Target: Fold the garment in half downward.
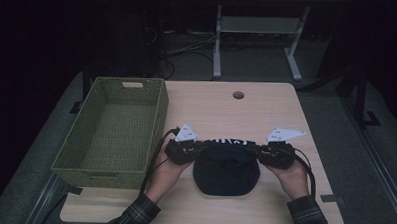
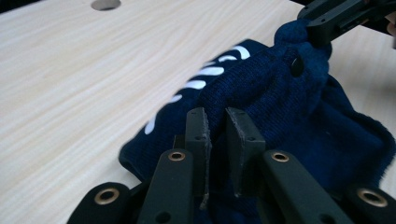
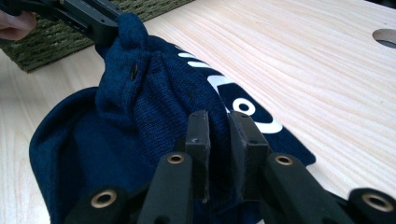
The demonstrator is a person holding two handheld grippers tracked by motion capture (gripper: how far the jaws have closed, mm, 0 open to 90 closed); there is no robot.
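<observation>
Both grippers, left point(image 1: 197, 148) and right point(image 1: 255, 149), clench opposite ends of the navy knit garment point(image 1: 226, 169) on the table point(image 1: 266, 109) beside the basket point(image 1: 110, 134), apparently stretching it flat for folding

Navy-blue knit hat point(image 1: 226, 169) with white lettering, olive-green woven basket point(image 1: 117, 131), pale wood-grain table point(image 1: 266, 114)

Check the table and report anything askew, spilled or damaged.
Nothing is spilled or damaged. The dark blue knitted hat lies bunched on the table, its white-lettered edge pulled taut between the left claw and right claw, each pinching a fold. The green woven basket sits square, overhanging the table's left edge.
</observation>
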